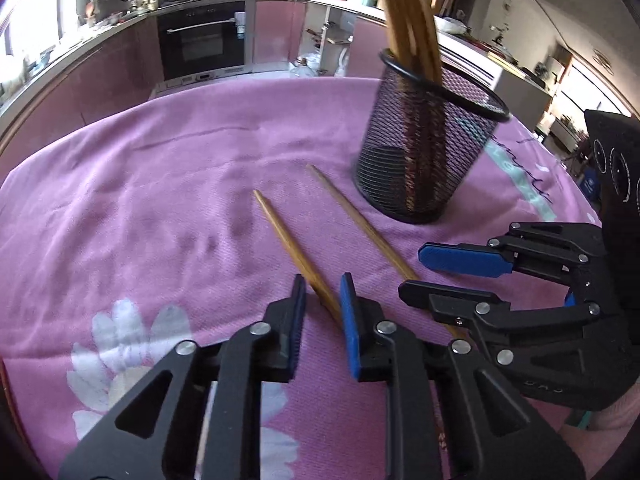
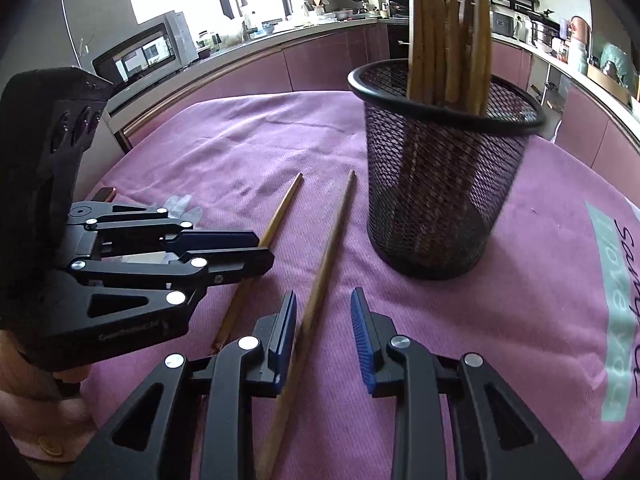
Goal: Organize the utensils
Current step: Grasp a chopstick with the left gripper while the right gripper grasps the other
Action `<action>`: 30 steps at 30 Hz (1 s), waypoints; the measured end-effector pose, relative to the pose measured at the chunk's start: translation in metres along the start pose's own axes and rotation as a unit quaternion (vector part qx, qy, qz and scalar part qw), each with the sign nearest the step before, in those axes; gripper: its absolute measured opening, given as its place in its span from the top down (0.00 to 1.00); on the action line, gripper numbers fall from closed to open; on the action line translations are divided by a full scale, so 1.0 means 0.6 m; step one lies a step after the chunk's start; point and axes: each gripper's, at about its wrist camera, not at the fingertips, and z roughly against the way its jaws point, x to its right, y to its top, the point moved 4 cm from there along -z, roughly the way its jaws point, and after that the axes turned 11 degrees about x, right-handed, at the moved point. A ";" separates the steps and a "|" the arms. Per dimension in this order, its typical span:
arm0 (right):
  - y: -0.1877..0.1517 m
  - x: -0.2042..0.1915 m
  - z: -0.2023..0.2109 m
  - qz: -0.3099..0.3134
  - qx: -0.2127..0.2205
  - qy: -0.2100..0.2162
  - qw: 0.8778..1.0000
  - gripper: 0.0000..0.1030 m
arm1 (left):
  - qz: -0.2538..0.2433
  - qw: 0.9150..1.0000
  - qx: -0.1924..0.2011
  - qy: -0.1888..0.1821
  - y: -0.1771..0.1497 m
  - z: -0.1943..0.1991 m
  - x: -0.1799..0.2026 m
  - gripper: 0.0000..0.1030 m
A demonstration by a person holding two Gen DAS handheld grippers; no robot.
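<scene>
Two loose wooden chopsticks lie side by side on a pink cloth (image 1: 160,200). The left chopstick (image 1: 280,232) (image 2: 280,212) runs between the fingers of my left gripper (image 1: 323,284) (image 2: 264,250), which is low over it. Its jaws are narrow but a gap still shows beside the stick. The right chopstick (image 1: 352,216) (image 2: 332,240) passes between the fingers of my right gripper (image 2: 324,296) (image 1: 412,272), close to its left pad, with the jaws apart. A black mesh cup (image 1: 424,160) (image 2: 440,184) behind them holds several upright chopsticks (image 2: 448,40).
The cloth covers a round table whose edge falls away to the left and the far side. A teal printed band (image 2: 616,312) marks the cloth on the right. Kitchen counters and an oven (image 1: 200,36) stand well beyond. A pink sleeve (image 2: 24,420) shows behind the left gripper.
</scene>
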 end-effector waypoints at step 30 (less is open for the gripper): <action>0.024 0.009 0.024 -0.047 0.037 0.034 0.998 0.95 | 0.038 0.999 0.036 0.000 0.000 0.047 -0.009 0.93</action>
